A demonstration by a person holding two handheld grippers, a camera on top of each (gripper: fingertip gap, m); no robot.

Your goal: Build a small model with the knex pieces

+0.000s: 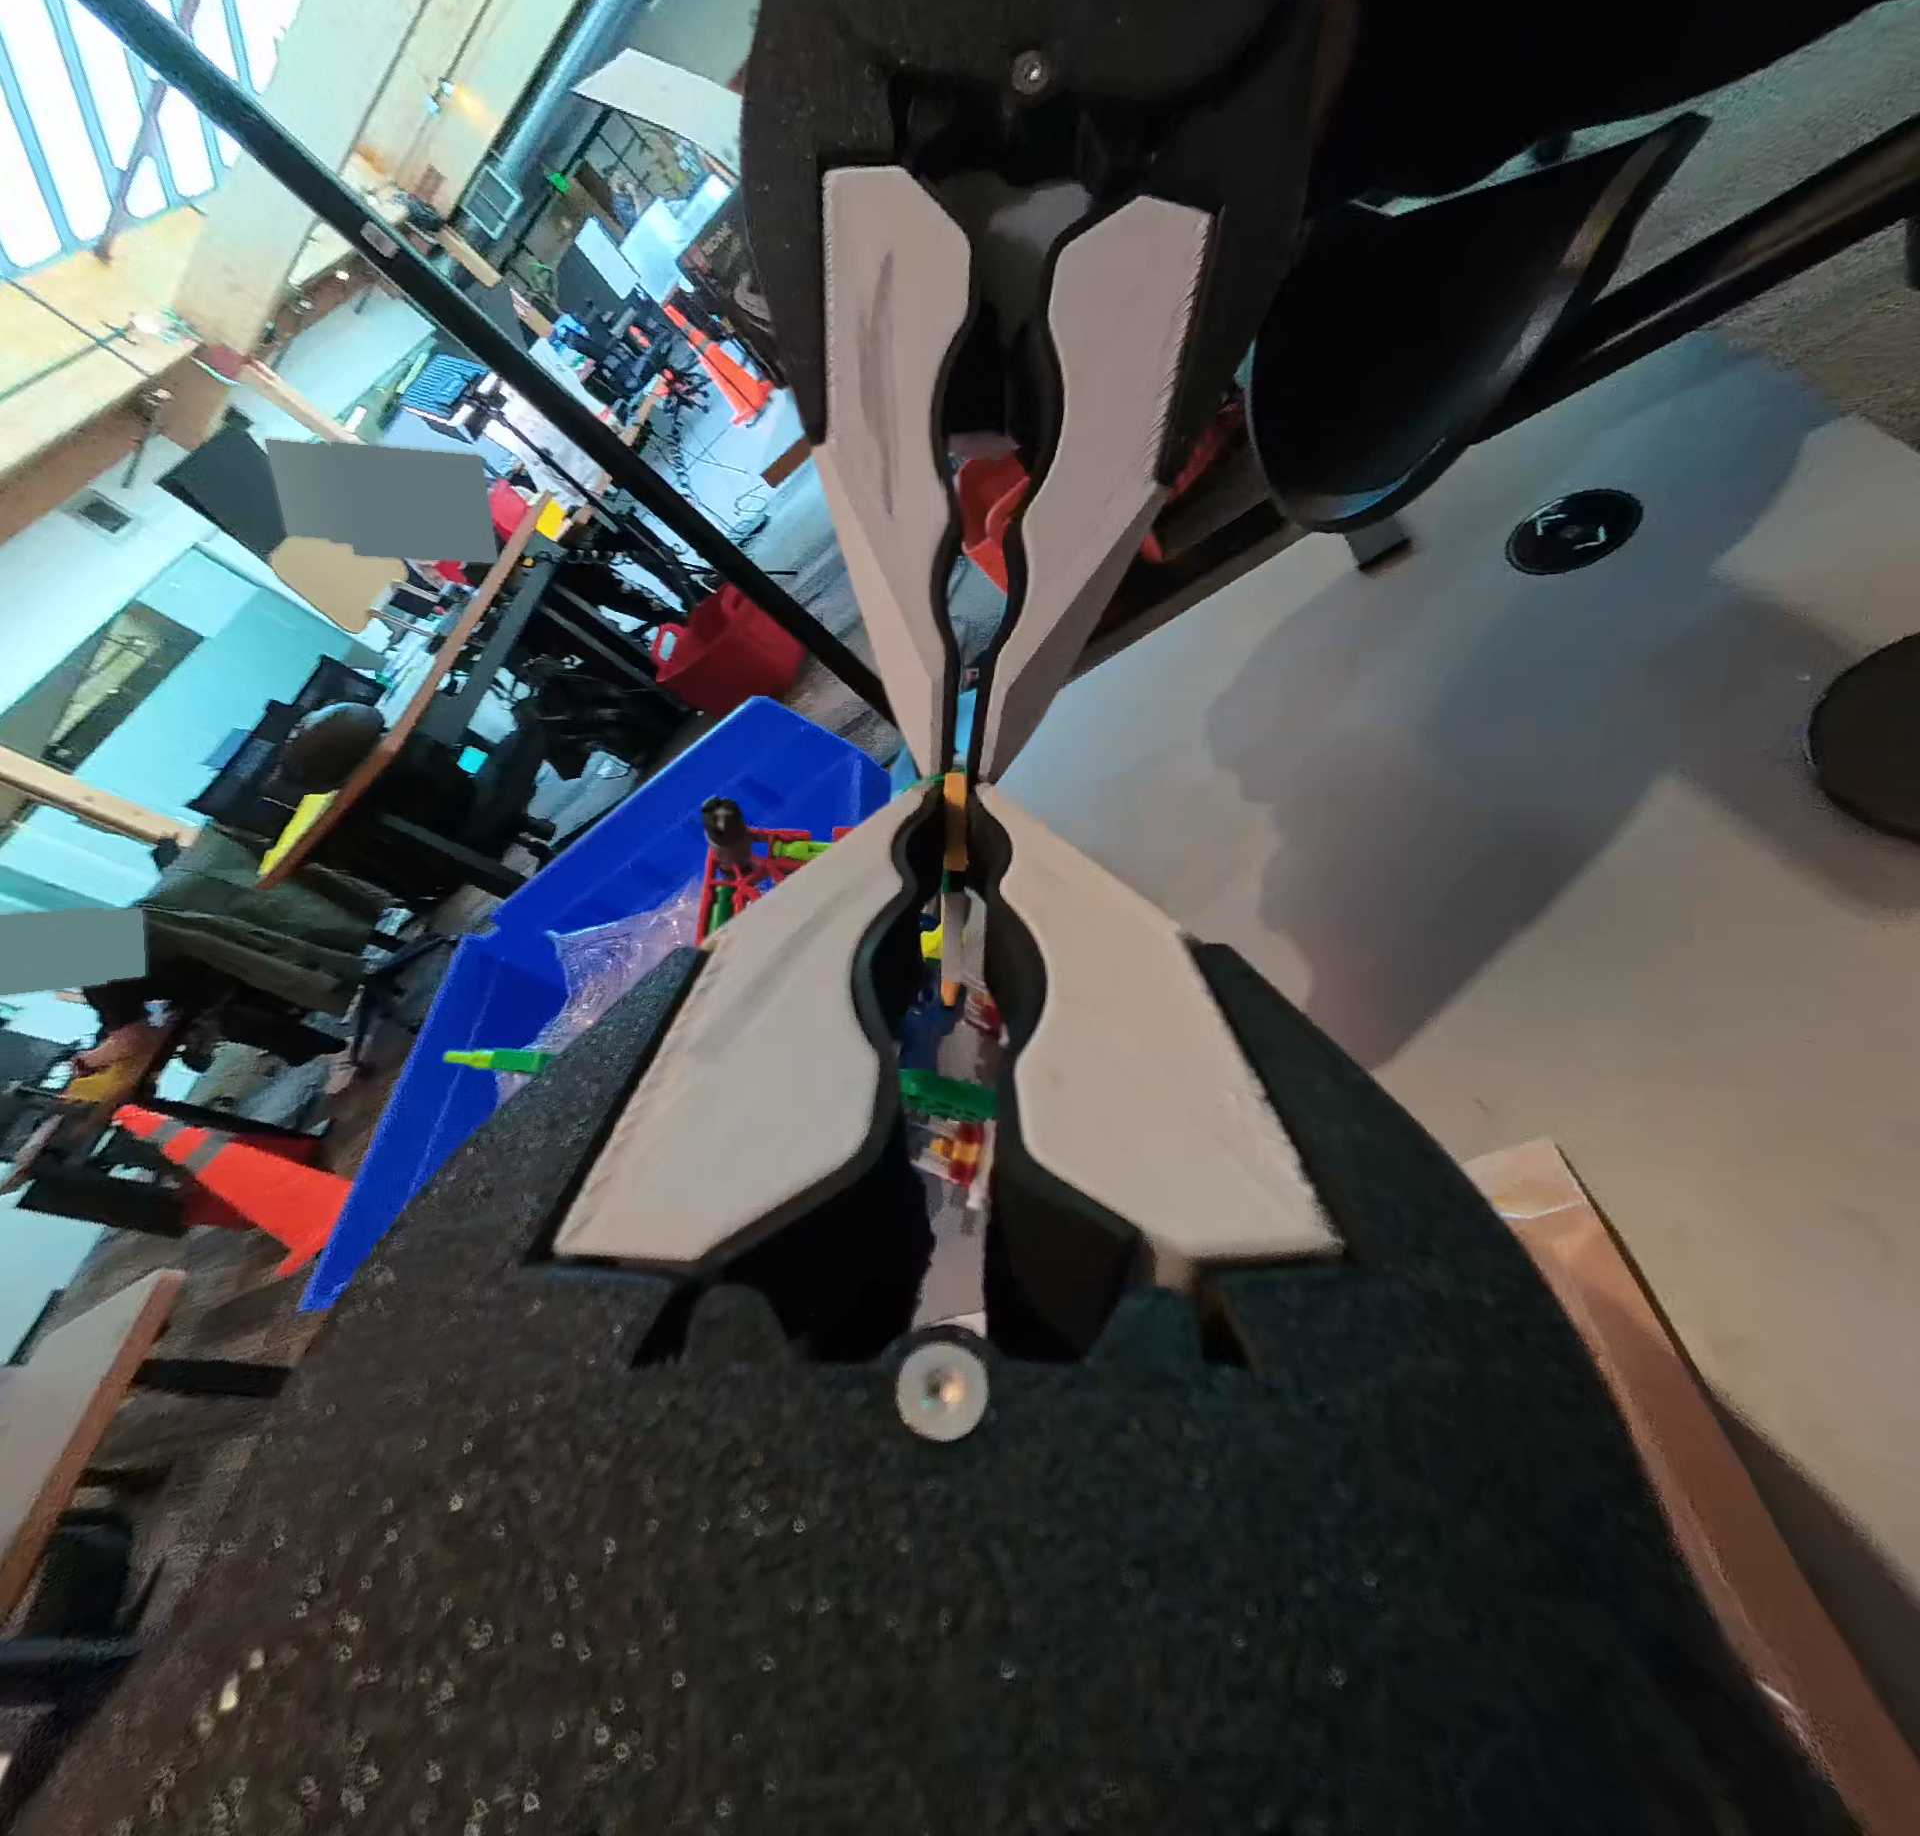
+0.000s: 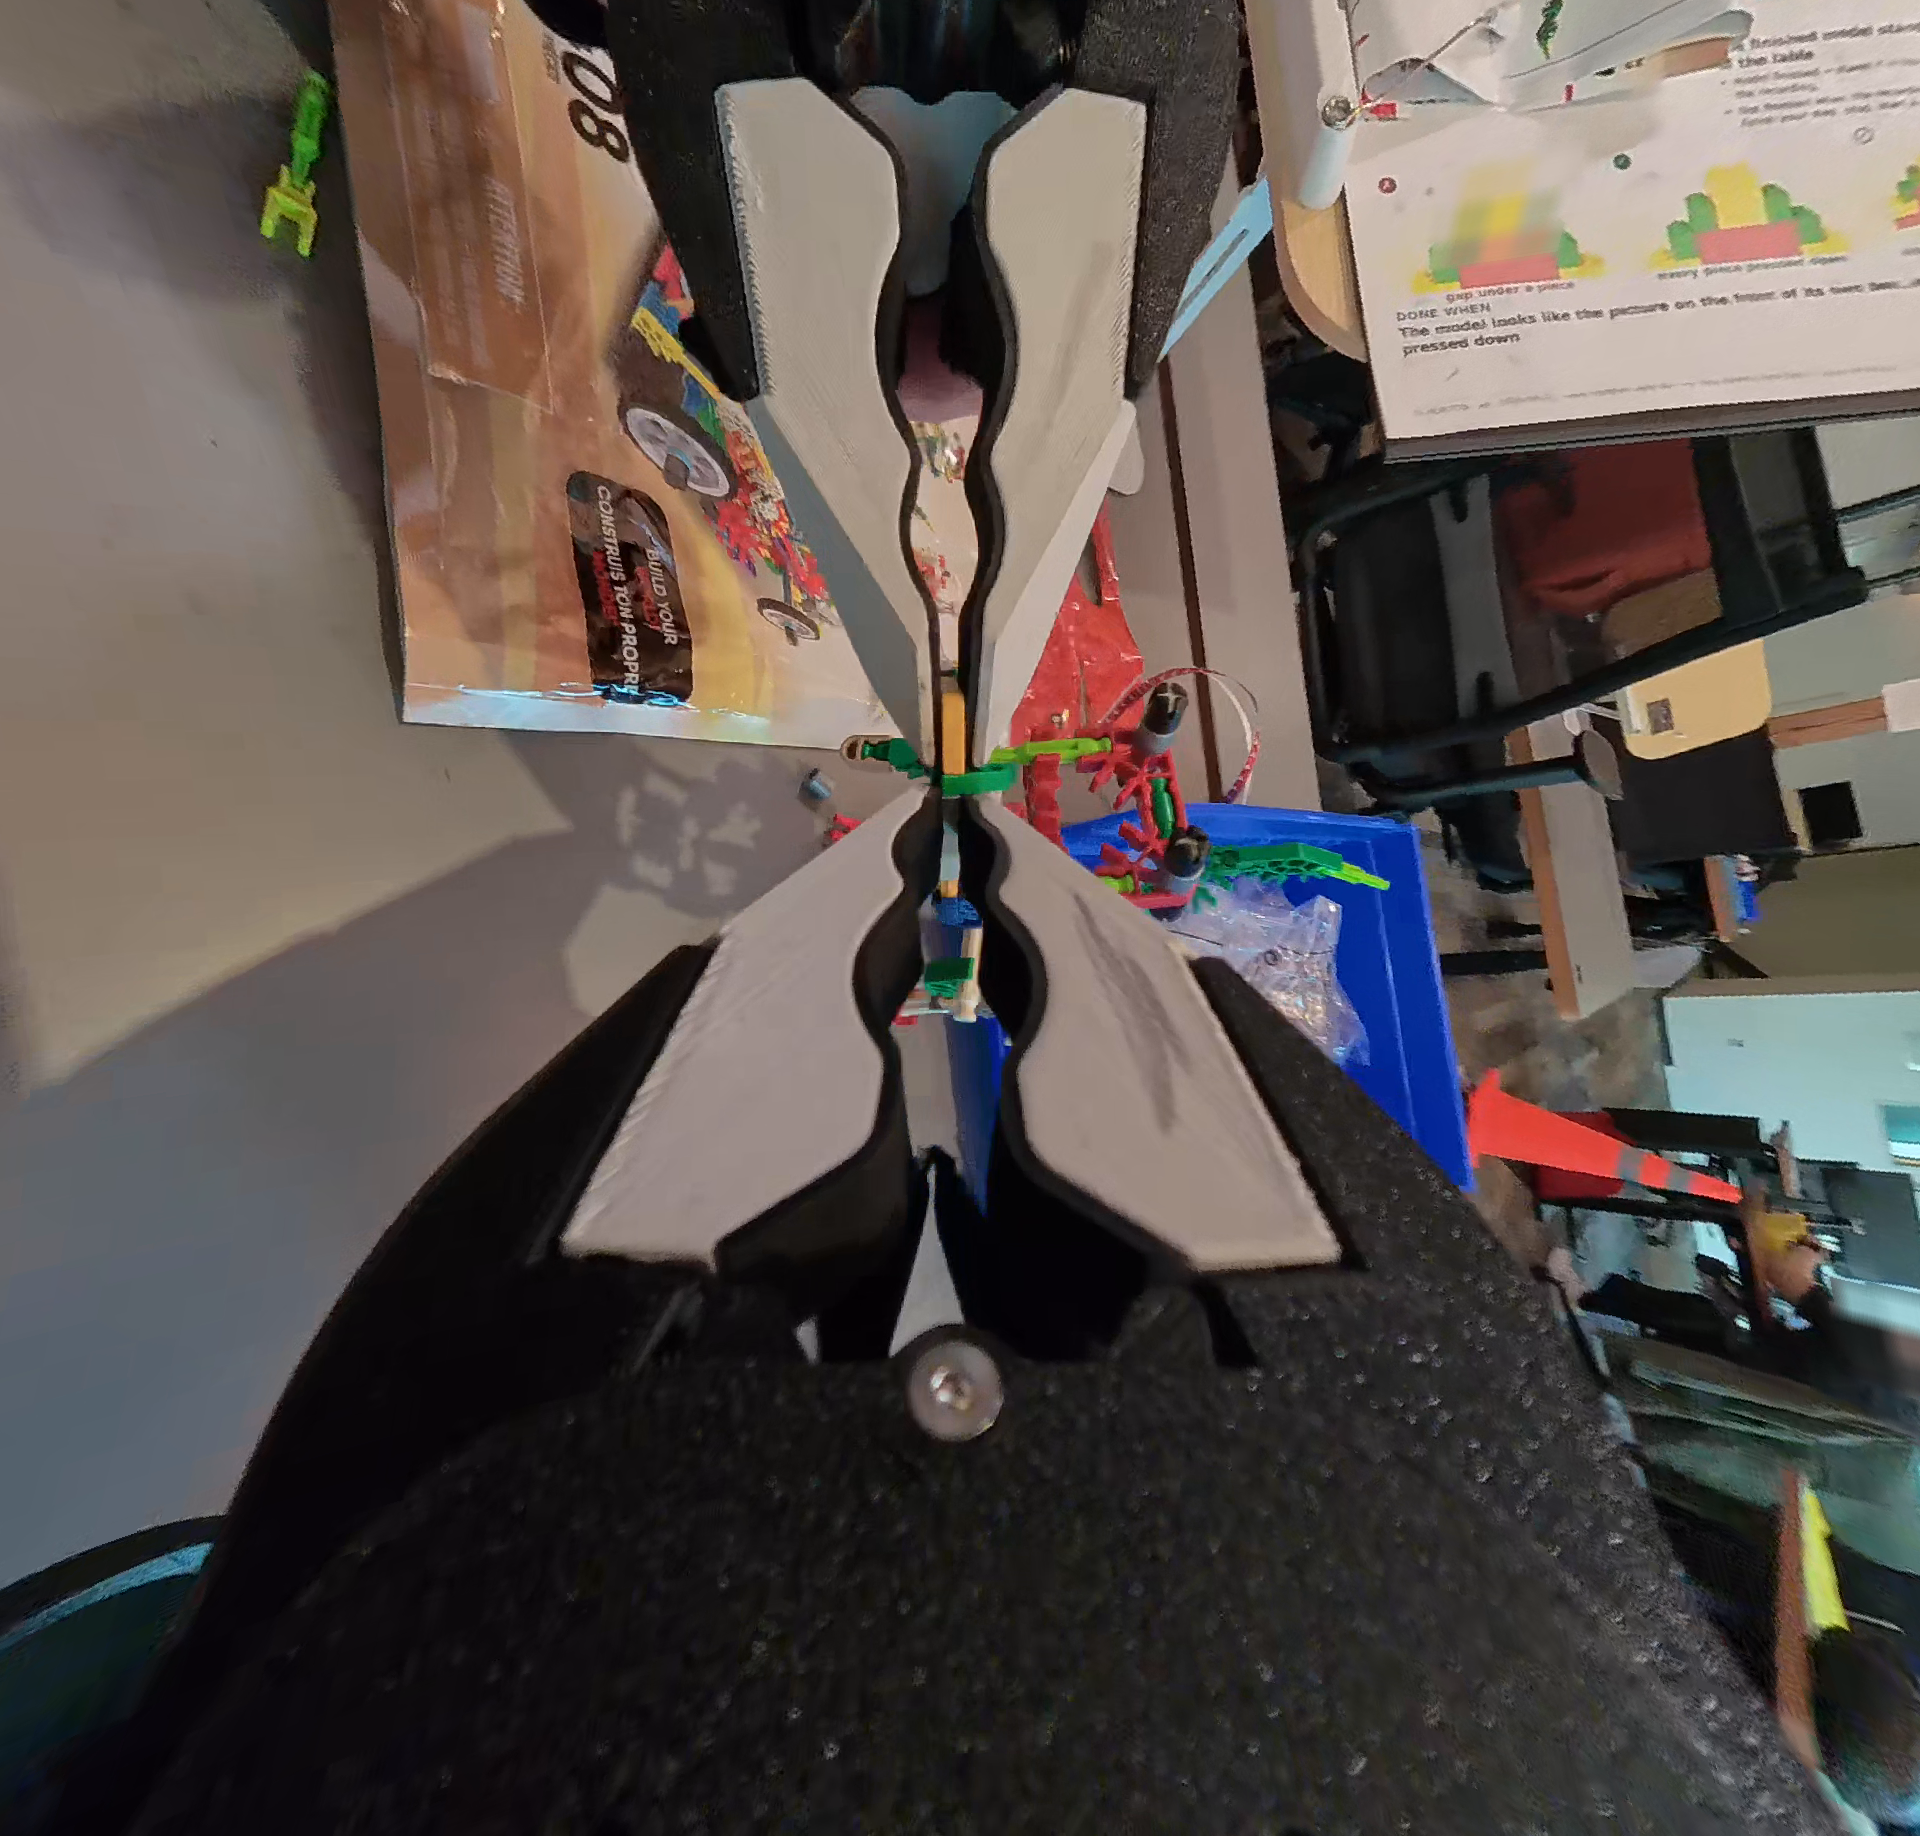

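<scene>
Both tools met tip to tip above the worktop [image 2: 208, 955]. The left tool [image 1: 954, 830] and right tool [image 2: 951, 789] each pinched the small orange rod [image 2: 952, 732] of a plastic construction model [image 2: 1127, 799]; blue bin [image 2: 1392, 955] at 4 o'clock. Judged light, stiff, snap-fitted; grip rods, not joints.

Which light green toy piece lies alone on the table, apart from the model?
The light green piece at upper left in the right wrist view, lying beside the box; the other light green pieces are joined into the model.
</scene>
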